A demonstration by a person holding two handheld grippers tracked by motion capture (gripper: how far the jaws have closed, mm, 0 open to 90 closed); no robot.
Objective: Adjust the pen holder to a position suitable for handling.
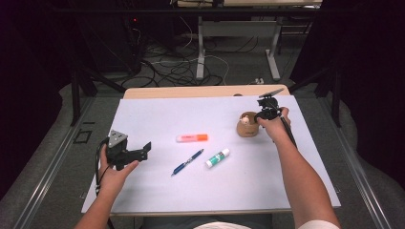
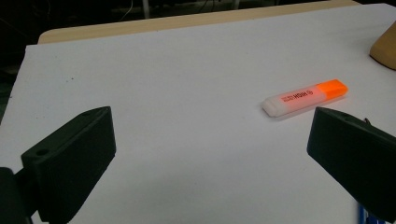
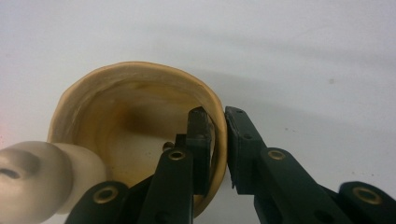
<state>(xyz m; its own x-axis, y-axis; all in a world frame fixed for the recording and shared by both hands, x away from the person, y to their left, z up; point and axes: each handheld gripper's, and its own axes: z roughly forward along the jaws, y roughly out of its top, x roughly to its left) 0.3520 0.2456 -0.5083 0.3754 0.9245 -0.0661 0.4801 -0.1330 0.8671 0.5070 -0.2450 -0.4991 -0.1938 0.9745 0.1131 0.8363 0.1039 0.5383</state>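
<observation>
Lighting: white tabletop [image 1: 157,119] was evenly lit from above; surroundings fell to near black. Shadows: soft and short beside the orange highlighter [image 2: 306,97]. Focus: right gripper view close, its jaws slightly soft; cup [image 3: 135,93] rim sharp. All frames were low-resolution and mildly grainy.

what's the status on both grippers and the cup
Right gripper shut on wooden cup rim, one jaw inside. Left gripper open, empty. Cup upright, nothing in the way.
</observation>
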